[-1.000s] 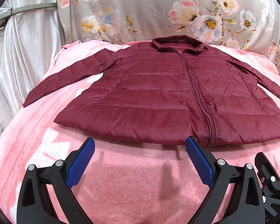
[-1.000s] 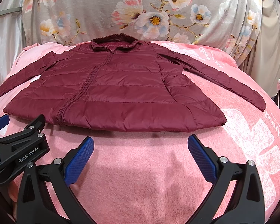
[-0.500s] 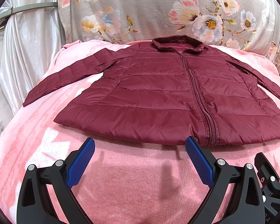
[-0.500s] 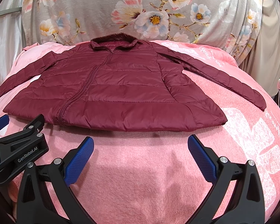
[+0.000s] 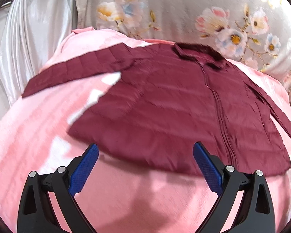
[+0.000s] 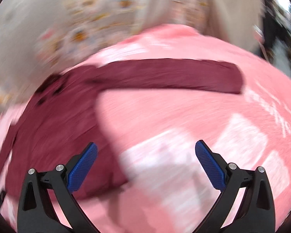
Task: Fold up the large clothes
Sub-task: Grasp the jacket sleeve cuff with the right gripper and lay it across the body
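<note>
A maroon puffer jacket (image 5: 174, 104) lies flat and zipped on the pink blanket (image 5: 126, 203), collar toward the far side. Its left sleeve (image 5: 73, 71) stretches out to the left. In the blurred right wrist view its right sleeve (image 6: 164, 75) runs to the right, and the jacket's body (image 6: 58, 136) fills the left side. My left gripper (image 5: 145, 165) is open, hovering over the hem with nothing between its blue pads (image 5: 83, 170). My right gripper (image 6: 146, 163) is also open and empty, over the blanket just right of the jacket's side edge.
A grey floral cloth (image 5: 184, 9) hangs behind the bed. A shiny white curtain (image 5: 29, 38) hangs at the left. Beige drapes (image 6: 232, 9) and dark clutter (image 6: 281, 19) sit at the far right. The blanket drops away at its edges.
Both grippers have moved forward and apart, the left swinging toward the left sleeve side, the right swinging fast to the right toward the right sleeve. The jacket has not moved.
</note>
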`<state>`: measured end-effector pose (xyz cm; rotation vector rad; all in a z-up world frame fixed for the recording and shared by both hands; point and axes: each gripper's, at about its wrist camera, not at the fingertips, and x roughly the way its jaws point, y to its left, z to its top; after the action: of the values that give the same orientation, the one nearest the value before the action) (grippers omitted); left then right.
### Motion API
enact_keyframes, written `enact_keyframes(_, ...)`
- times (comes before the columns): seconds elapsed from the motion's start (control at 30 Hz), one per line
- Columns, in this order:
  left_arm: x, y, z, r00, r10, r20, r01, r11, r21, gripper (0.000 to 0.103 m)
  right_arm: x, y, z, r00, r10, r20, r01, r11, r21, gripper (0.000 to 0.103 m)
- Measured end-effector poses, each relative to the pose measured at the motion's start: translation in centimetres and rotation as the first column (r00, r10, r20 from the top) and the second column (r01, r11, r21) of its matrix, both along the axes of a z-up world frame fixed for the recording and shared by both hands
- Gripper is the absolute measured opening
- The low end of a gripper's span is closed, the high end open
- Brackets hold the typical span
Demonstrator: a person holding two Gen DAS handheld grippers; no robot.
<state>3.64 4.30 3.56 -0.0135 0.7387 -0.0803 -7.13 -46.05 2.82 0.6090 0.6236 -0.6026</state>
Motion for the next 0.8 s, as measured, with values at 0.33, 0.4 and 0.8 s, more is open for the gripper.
enact_keyframes(0.33, 6.4, 2.5, 2.0, 0.998, 0.049, -0.024, -0.046, 0.993, 0.111, 0.096, -1.6, -13.5, -4.3, 0.956, -0.295, 0.006, 0.286, 0.933, 0.220, 0.097)
enact_keyframes(0.4, 7.3, 3.0, 1.8, 0.998, 0.062, -0.032, -0.058, 0.991, 0.119, 0.096, -0.5, -13.6, -4.0, 0.952, -0.306, -0.014, 0.303, 0.935, 0.186, 0.081)
enact_keyframes(0.8, 9.6, 5.5, 1.2, 0.991, 0.132, -0.037, -0.128, 0.987, 0.098, 0.096, 8.8, -12.3, 2.5, 0.973, -0.216, 0.085, 0.210, 0.975, 0.072, 0.005)
